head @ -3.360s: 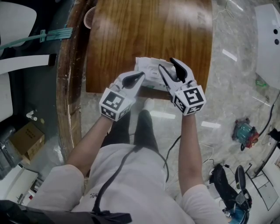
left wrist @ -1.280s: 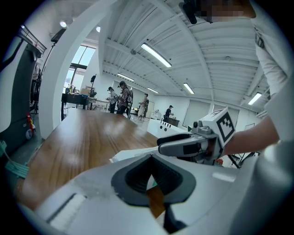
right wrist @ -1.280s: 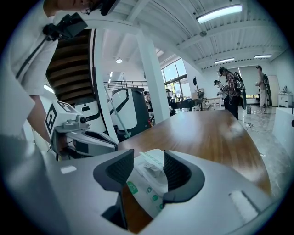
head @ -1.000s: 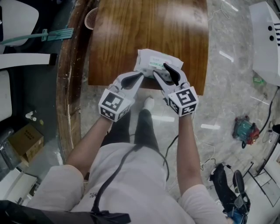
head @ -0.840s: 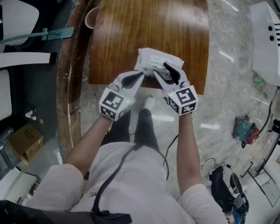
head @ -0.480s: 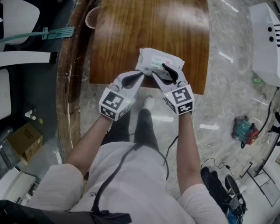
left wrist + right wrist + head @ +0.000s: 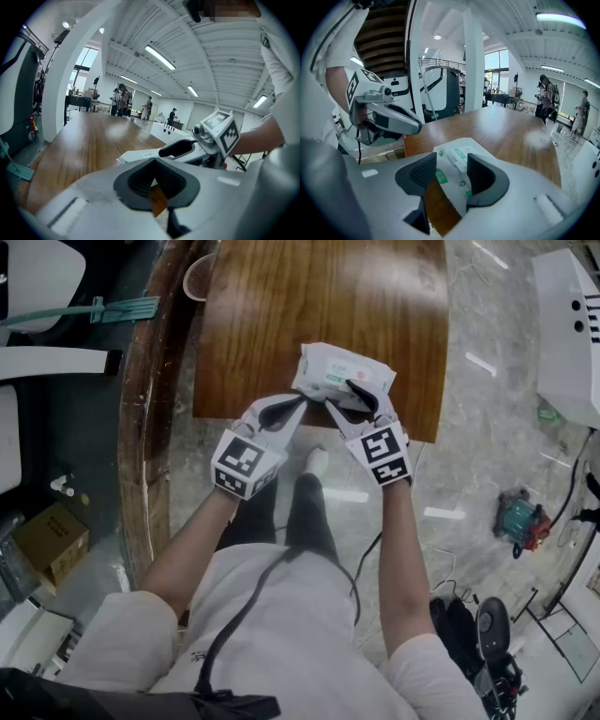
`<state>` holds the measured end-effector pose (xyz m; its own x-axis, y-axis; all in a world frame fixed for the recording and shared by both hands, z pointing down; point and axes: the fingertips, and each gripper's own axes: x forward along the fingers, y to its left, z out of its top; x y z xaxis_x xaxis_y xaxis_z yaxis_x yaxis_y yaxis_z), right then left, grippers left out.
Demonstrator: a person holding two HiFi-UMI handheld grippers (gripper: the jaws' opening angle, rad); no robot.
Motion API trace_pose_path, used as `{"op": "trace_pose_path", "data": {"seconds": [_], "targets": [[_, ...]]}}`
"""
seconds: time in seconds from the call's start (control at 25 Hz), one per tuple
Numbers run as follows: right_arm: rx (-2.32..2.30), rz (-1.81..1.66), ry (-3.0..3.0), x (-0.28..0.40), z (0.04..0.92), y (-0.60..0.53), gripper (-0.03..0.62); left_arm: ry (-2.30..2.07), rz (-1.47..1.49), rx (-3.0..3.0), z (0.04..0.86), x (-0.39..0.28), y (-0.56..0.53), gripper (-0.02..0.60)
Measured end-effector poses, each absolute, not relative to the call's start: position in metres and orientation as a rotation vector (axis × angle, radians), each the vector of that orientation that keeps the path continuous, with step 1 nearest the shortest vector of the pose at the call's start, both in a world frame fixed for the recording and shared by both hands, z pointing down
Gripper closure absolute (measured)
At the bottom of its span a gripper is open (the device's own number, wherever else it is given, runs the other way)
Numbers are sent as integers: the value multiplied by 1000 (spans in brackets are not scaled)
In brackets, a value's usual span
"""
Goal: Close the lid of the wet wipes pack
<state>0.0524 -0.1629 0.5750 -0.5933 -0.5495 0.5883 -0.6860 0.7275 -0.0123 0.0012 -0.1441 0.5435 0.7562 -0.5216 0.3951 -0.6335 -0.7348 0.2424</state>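
Right tongs (image 7: 451,169) have rolled slightly since a second ago, jaws apart over wet wipes pack (image 7: 343,367) at surface (image 7: 281,315) edge; left tongs (image 7: 300,404) closed, empty.

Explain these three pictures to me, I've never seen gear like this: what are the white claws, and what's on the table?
A person at a wooden table holds a white two-jaw gripper in each hand, each bearing a cube of black-and-white markers. The top-down picture comes from a camera on the person's head; the other two come from cameras riding on each gripper, looking along its jaws. A pack of wet wipes lies at the table's near edge. The left gripper is shut and empty, beside the pack. The right gripper is open, and its own view shows the pack between its jaws, not gripped.
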Motion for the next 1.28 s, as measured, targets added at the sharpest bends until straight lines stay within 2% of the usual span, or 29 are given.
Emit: {"op": "trace_pose_path", "data": {"seconds": [0.68,1.08,1.16,1.28], "targets": [[838,237,-2178,45,597,-156,362,-887,422,2598,538,-7,-142,578],[930,371,-2294,44,580,-158,349,-882,421,2617,528,-7,-140,578],[957,385,-2331,45,570,-157,366,-881,418,2624,523,-5,-138,578],[990,404,-2360,46,559,-155,450,-881,413,2632,516,-3,-137,578]]}}
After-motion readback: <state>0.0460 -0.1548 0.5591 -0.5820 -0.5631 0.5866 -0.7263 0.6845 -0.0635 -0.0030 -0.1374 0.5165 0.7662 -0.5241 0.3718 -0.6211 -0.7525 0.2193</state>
